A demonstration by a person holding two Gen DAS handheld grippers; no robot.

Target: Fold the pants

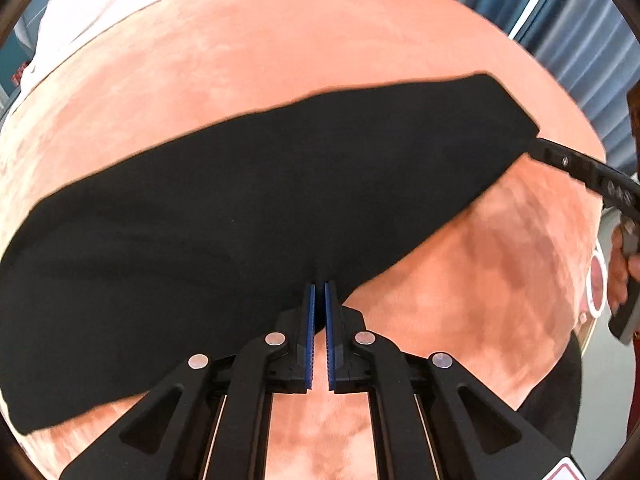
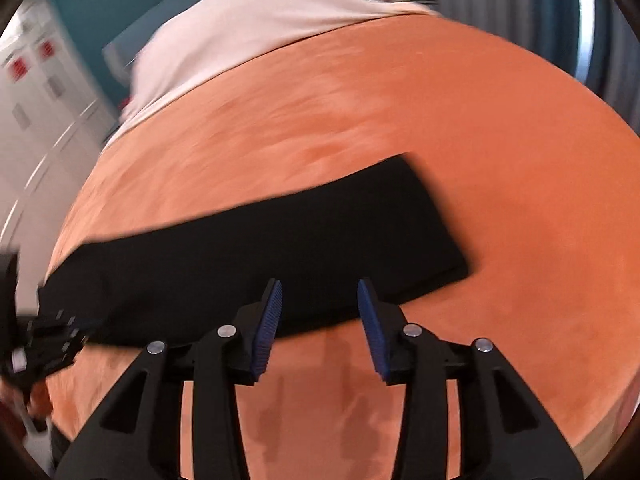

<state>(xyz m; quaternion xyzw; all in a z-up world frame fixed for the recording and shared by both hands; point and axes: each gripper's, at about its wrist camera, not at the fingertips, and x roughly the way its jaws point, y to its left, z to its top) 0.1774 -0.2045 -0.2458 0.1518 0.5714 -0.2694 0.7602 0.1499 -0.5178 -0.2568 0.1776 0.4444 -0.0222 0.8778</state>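
Plainly the black pants (image 1: 240,200), lying as a long folded strip across the orange bedcover (image 1: 280,60), look soft, light and floppy, so the left gripper (image 1: 320,296) pinches their near edge while the right gripper (image 2: 320,300) hangs parted, empty.

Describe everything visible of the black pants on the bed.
The black pants are plain dark fabric with no visible seams or pockets, lying flat as one long, narrow strip across the orange bed cover. One end is squared off. The left gripper is shut on the near edge, puckering the cloth slightly. The right gripper hangs open over the near edge towards the squared end, with nothing pinched between its fingers.
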